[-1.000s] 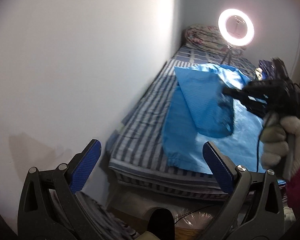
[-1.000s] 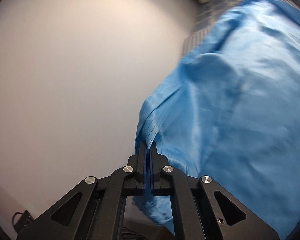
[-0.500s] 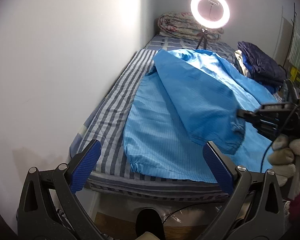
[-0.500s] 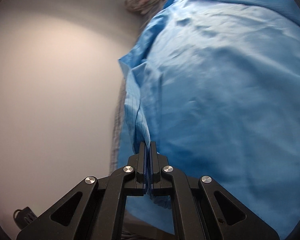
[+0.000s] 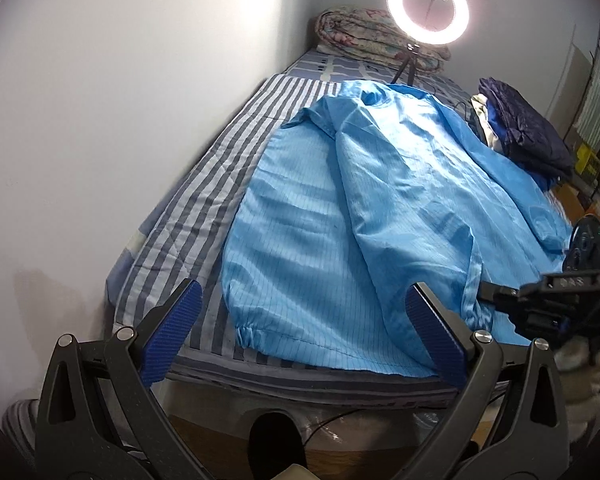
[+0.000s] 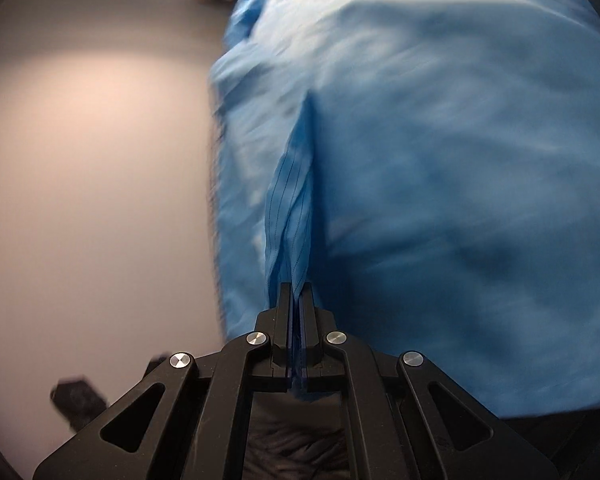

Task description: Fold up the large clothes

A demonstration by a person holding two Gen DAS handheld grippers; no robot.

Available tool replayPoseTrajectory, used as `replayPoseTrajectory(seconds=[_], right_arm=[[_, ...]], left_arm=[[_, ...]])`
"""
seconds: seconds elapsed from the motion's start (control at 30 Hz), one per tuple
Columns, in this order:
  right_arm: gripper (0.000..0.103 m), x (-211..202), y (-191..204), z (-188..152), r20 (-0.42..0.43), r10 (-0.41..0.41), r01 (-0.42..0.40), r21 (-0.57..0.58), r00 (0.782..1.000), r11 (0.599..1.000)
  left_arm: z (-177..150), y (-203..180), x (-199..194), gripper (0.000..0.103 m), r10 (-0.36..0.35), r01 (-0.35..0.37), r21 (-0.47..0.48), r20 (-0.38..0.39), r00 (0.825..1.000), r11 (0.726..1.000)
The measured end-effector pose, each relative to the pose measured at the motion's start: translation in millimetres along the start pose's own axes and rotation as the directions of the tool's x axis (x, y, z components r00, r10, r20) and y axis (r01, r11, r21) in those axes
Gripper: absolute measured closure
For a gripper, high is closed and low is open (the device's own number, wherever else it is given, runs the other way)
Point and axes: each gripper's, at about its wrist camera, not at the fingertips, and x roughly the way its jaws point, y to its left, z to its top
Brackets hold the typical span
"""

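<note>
A large light-blue garment [image 5: 364,208] lies spread along a striped bed [image 5: 204,200], with one sleeve folded diagonally across its body. My left gripper [image 5: 304,324] is open and empty, held above the foot of the bed near the garment's hem. My right gripper [image 6: 297,300] is shut on a pinch of the blue garment [image 6: 440,160], which fills its view. In the left wrist view the right gripper [image 5: 496,300] sits at the right, holding the sleeve's cuff low over the garment.
A lit ring light [image 5: 427,7] on a small tripod stands at the bed's head before a rolled quilt [image 5: 364,36]. Dark blue clothes [image 5: 520,132] are piled at the right edge. A white wall [image 5: 120,100] runs along the left side.
The right gripper has carried the sleeve down across the garment toward the hem. The left gripper's view has tipped down toward the bed, and it has stayed open.
</note>
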Motion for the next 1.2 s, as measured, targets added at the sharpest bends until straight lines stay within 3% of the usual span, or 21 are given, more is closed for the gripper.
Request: replayPoseTrajectory(seconds=[0.13,0.17,0.27,0.3,0.4,0.47,0.53,0.6,0.67,0.7,0.73,0.77,0.9,1.0,1.1,1.2], right_arm=[[0.099,-10.2,36.0,3.7,0.021,-0.168,0.169,-0.214,0.986,0.962],[0.099,-14.0,44.0,6.8,0.033,-0.241,0.241,-0.278,0.970,0.930],[0.094,-22.0,53.8,12.9,0.058,-0.341,0.337,-0.379,0.938,0.862],[0.088,-26.8,51.9,14.8,0.069,-0.354,0.352,-0.399,0.932,0.847],[0.049,-32.2,41.7,24.5,0.075,-0.361,0.358,-0.421,0.929,0.834],[0.047,-26.8,27.6,30.2,0.073,-0.387,0.381,-0.411,0.919,0.828],[0.047,-6.1,19.3,47.5,0.055,-0.442,0.426,-0.396,0.895,0.814],[0.047,6.7,14.5,56.8,0.060,-0.505,0.483,-0.409,0.861,0.774],[0.049,15.9,12.9,57.9,0.058,-0.522,0.492,-0.436,0.851,0.754],[0.064,19.9,11.7,57.9,0.043,-0.515,0.478,-0.447,0.856,0.756],[0.091,23.8,10.6,56.9,0.015,-0.505,0.456,-0.456,0.863,0.765],[0.100,26.8,9.5,55.6,-0.007,-0.494,0.435,-0.461,0.870,0.773],[0.102,14.7,16.4,49.9,0.041,-0.488,0.442,-0.493,0.872,0.749],[0.102,-14.2,9.8,53.4,0.091,-0.488,0.475,-0.437,0.868,0.764],[0.102,-35.2,0.4,56.2,0.115,-0.514,0.513,-0.403,0.850,0.758],[0.102,-37.4,-3.4,58.9,0.131,-0.569,0.566,-0.415,0.812,0.712]], left_arm=[[-1.9,13.7,9.9,0.000,-0.063,0.060,-0.079,-0.036,0.997,0.995],[-2.9,16.5,14.5,0.000,-0.088,0.083,-0.106,-0.051,0.995,0.991],[-6.2,18.1,29.7,0.000,-0.167,0.150,-0.177,-0.084,0.982,0.973],[-7.6,16.2,36.1,0.000,-0.187,0.167,-0.191,-0.096,0.978,0.967],[-11.5,8.8,51.5,0.004,-0.208,0.180,-0.201,-0.131,0.969,0.963],[-14.8,3.7,61.6,0.009,-0.223,0.188,-0.204,-0.163,0.961,0.961],[-17.5,-1.2,65.8,0.012,-0.232,0.195,-0.199,-0.184,0.955,0.960],[-18.1,-4.4,65.7,0.012,-0.223,0.189,-0.184,-0.187,0.957,0.964],[-18.2,-6.3,65.8,0.012,-0.218,0.185,-0.176,-0.188,0.958,0.967],[-18.5,-6.0,66.3,0.012,-0.217,0.184,-0.175,-0.190,0.958,0.967],[-18.1,-6.8,67.2,0.012,-0.216,0.183,-0.175,-0.192,0.957,0.967],[-17.9,-7.6,68.1,0.012,-0.216,0.183,-0.175,-0.194,0.957,0.967],[-17.8,-13.8,71.7,0.012,-0.222,0.190,-0.166,-0.202,0.954,0.968],[-19.4,-21.4,75.7,0.012,-0.233,0.202,-0.156,-0.210,0.950,0.967],[-22.5,-28.1,82.4,0.012,-0.251,0.218,-0.161,-0.229,0.941,0.963],[-25.3,-39.2,89.5,0.012,-0.285,0.248,-0.173,-0.249,0.925,0.953]])
